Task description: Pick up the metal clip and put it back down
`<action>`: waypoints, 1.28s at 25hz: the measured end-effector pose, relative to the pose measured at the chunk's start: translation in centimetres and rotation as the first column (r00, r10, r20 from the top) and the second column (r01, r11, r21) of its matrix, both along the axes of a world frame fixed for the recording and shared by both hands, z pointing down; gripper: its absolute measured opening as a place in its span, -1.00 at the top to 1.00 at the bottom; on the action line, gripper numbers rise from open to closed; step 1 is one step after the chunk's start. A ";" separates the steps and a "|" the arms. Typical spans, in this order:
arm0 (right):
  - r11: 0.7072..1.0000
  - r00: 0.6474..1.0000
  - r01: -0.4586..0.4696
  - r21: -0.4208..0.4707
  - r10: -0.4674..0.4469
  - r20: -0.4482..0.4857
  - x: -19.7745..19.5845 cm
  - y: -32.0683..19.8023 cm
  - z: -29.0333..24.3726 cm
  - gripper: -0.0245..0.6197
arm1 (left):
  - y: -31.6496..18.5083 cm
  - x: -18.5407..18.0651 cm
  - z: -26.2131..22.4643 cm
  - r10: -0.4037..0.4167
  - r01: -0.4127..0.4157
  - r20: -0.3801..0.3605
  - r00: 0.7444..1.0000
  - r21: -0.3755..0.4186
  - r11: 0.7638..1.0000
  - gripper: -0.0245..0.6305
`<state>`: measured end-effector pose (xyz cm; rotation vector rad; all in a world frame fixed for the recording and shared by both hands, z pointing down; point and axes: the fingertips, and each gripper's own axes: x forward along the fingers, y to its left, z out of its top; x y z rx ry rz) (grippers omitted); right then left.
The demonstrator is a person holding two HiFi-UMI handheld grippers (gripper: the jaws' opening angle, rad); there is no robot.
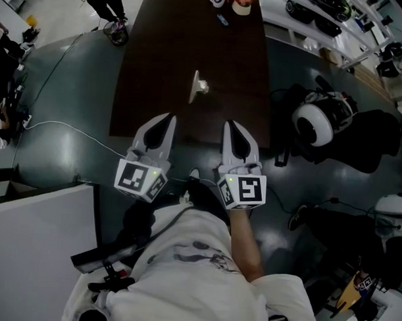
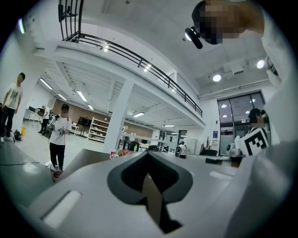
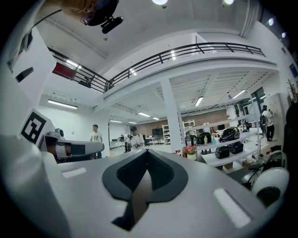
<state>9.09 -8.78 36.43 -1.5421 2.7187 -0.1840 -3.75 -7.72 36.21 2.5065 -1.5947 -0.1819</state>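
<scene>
In the head view the metal clip lies on the dark brown table, near its middle. My left gripper and right gripper hover side by side over the table's near edge, well short of the clip. Both are shut with nothing between the jaws. In the left gripper view the left gripper points out level across the room, and so does the right gripper in the right gripper view. The clip shows in neither gripper view.
Small items sit at the table's far end. A white and black helmet-like device lies on the floor to the right. A white cable runs across the floor at left. People stand in the hall beyond.
</scene>
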 end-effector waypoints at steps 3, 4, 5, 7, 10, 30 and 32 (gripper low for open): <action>1.000 1.000 -0.010 0.000 0.010 0.001 -0.6 1.8 0.0 0.92 | 1.8 -0.8 0.3 0.011 -0.011 -0.010 1.000 -0.008 1.000 0.93; 1.000 1.000 -0.012 -0.001 0.012 0.002 -0.9 2.4 -0.2 0.92 | 2.5 -1.1 0.4 0.015 -0.015 -0.014 1.000 -0.010 1.000 0.94; 1.000 1.000 -0.015 -0.001 0.015 0.003 -1.2 3.1 -0.3 0.92 | 3.2 -1.5 0.4 0.017 -0.018 -0.017 1.000 -0.012 1.000 0.94; 1.000 1.000 -0.019 -0.001 0.019 0.004 -1.9 4.5 -0.7 0.92 | 4.7 -2.4 0.4 0.020 -0.021 -0.020 1.000 -0.018 1.000 0.94; 1.000 1.000 -0.022 -0.003 0.022 0.008 -2.7 6.7 -0.9 0.92 | 6.9 -3.3 0.4 0.027 -0.027 -0.022 0.999 -0.020 0.999 0.94; 0.999 0.998 -0.020 0.048 0.017 0.058 0.8 11.8 -3.6 0.92 | 10.6 -0.6 -2.8 0.001 -0.001 0.009 1.000 0.059 0.998 0.94; 0.998 0.998 -0.017 0.052 0.014 0.056 1.0 11.8 -3.8 0.92 | 10.7 -0.3 -3.0 0.001 -0.002 0.012 1.000 0.062 0.998 0.94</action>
